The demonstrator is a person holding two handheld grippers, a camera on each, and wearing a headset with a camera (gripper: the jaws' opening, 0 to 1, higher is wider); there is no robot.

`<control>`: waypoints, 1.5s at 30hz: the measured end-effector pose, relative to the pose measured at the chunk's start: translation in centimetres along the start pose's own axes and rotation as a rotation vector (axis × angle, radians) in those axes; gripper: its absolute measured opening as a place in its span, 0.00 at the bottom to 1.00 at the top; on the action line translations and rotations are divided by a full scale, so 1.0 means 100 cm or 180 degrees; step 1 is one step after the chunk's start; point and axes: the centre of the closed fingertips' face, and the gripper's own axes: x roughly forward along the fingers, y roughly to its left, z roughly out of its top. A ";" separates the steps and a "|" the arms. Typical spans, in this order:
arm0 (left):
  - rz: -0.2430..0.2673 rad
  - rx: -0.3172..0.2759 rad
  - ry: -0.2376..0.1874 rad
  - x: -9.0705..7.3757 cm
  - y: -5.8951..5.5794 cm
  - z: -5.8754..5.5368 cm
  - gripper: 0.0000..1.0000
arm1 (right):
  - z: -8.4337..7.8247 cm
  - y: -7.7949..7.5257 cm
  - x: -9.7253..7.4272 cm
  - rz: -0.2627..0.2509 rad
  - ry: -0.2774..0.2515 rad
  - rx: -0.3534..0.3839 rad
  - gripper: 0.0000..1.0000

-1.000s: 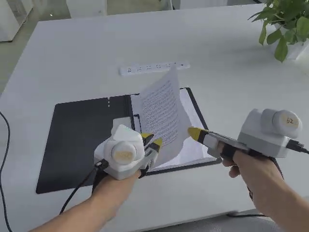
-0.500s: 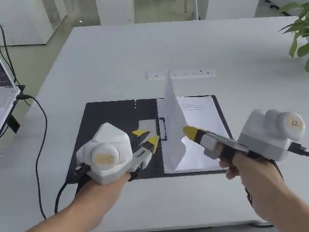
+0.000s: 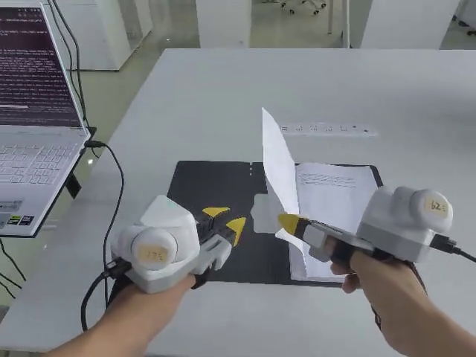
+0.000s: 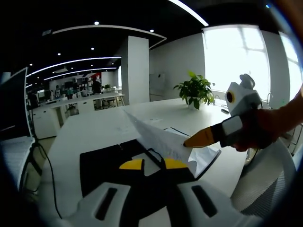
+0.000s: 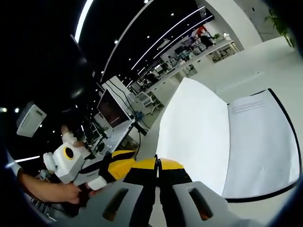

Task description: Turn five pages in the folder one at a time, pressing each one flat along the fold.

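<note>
Now, right gripper (image 3: 286, 222) pinching upright page (image 3: 277, 160) at btm edge, left gripper (image 3: 226, 220) jaws apart, over folder (image 3: 201, 186) cover, just left of page.

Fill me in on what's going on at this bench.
A person works with a gripper in each hand at an open black folder on the white table. The right gripper is shut on the lower edge of a page, which stands tilted up over the fold, partway through a turn. The left gripper hovers open above the folder's bare left side, touching nothing. No pressing flat yet.
</note>
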 end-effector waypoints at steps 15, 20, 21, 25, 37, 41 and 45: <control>0.0136 -0.0022 0.0127 -0.020 0.031 -0.021 0.13 | -0.047 -0.007 0.055 -0.0045 0.0451 0.0048 0.00; 0.0157 -0.0048 0.0242 -0.020 0.040 -0.036 0.13 | -0.068 -0.013 0.073 -0.0088 0.0682 -0.0051 0.00; 0.0163 -0.0071 0.0250 -0.020 0.041 -0.038 0.13 | -0.070 -0.014 0.076 -0.0082 0.0691 -0.0047 0.00; 0.0149 -0.0066 0.0340 -0.017 0.042 -0.047 0.13 | -0.083 -0.017 0.087 -0.0103 0.0835 -0.0061 0.00; 0.0101 -0.0078 0.0513 -0.001 0.037 -0.068 0.13 | -0.116 -0.020 0.097 -0.0043 0.1035 -0.0030 0.04; 0.0086 -0.0072 0.0560 0.006 0.036 -0.075 0.13 | -0.124 -0.020 0.089 -0.0018 0.1080 -0.0070 0.05; 0.0066 -0.0059 0.0663 0.016 0.034 -0.091 0.13 | -0.120 -0.028 0.075 -0.0041 0.1050 -0.0096 0.05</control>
